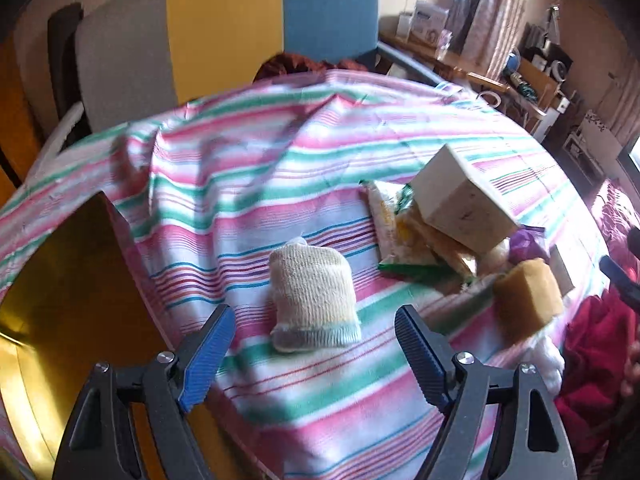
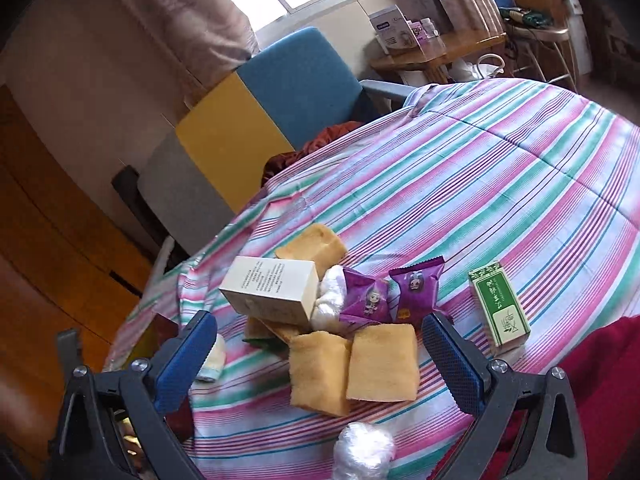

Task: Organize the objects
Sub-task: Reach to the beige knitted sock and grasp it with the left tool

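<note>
My left gripper (image 1: 316, 322) is open and empty, its fingers on either side of a cream knitted pouch (image 1: 312, 300) lying on the striped cloth (image 1: 280, 152). To its right lies a pile: a white box (image 1: 460, 196), yellow-green snack packets (image 1: 404, 232) and a tan sponge (image 1: 528, 296). My right gripper (image 2: 320, 340) is open and empty, hovering over two tan sponges (image 2: 352, 364). Beyond them lie the white box (image 2: 272, 288), two purple packets (image 2: 392, 292), a third sponge (image 2: 316, 244) and white wrapped balls (image 2: 330, 296). A green box (image 2: 500, 308) lies to the right.
A grey, yellow and blue chair (image 1: 224, 32) stands behind the table. A clear plastic bundle (image 2: 362, 452) lies near the table's front edge. Red cloth (image 2: 600, 360) is at the right. A wooden shelf with clutter (image 2: 432, 48) stands by the window.
</note>
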A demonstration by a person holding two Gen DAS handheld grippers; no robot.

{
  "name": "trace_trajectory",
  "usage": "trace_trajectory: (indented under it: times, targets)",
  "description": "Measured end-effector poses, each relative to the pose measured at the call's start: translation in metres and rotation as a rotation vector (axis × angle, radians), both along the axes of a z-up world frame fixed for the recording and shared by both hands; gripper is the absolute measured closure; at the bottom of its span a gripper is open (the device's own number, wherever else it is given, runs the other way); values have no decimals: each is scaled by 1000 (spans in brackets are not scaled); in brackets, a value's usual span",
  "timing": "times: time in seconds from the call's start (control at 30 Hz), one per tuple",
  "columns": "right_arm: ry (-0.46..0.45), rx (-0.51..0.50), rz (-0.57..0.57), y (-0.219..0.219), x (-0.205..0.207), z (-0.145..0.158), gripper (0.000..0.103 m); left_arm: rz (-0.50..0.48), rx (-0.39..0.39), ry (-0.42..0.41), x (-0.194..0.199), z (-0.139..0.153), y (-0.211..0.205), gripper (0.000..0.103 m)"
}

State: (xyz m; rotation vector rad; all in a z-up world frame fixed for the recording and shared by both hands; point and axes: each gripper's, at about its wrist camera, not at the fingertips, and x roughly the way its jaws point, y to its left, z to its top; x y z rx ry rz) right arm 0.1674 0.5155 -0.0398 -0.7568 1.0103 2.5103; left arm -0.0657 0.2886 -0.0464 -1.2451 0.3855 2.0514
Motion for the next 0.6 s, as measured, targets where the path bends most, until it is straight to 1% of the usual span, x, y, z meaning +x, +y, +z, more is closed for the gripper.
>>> trace_trajectory:
  times: [0.07, 0.17, 0.23, 0.37, 0.4, 0.43, 0.47, 0.53, 0.6]
  targets:
    - [8, -11, 2, 0, 0, -1, 0, 13, -8, -36, -10, -10, 9, 19]
    - [12, -32, 16, 2, 0, -4, 0, 17, -44, -23, -17, -19, 21, 19]
    - [16, -48, 22, 5, -1, -7, 0, 11, -59, -40, -21, -25, 29, 19]
    - [24, -79, 23, 9, 0, -11, 0, 21, -109, -22, -26, -35, 41, 20]
    - [24, -85, 23, 9, 0, -12, 0, 21, -122, -29, -27, -39, 43, 22]
    - [24, -88, 22, 10, 0, -12, 0, 20, -127, -36, -27, -42, 43, 35]
    - [23, -89, 22, 10, 0, -13, 0, 21, -130, -40, -27, -45, 43, 45]
    - [14, -89, 25, 9, -1, -13, 0, 20, -122, -27, -24, -44, 41, 48]
    - [-1, -84, 24, 8, -2, -13, 0, 13, -78, -44, -19, -38, 34, 49]
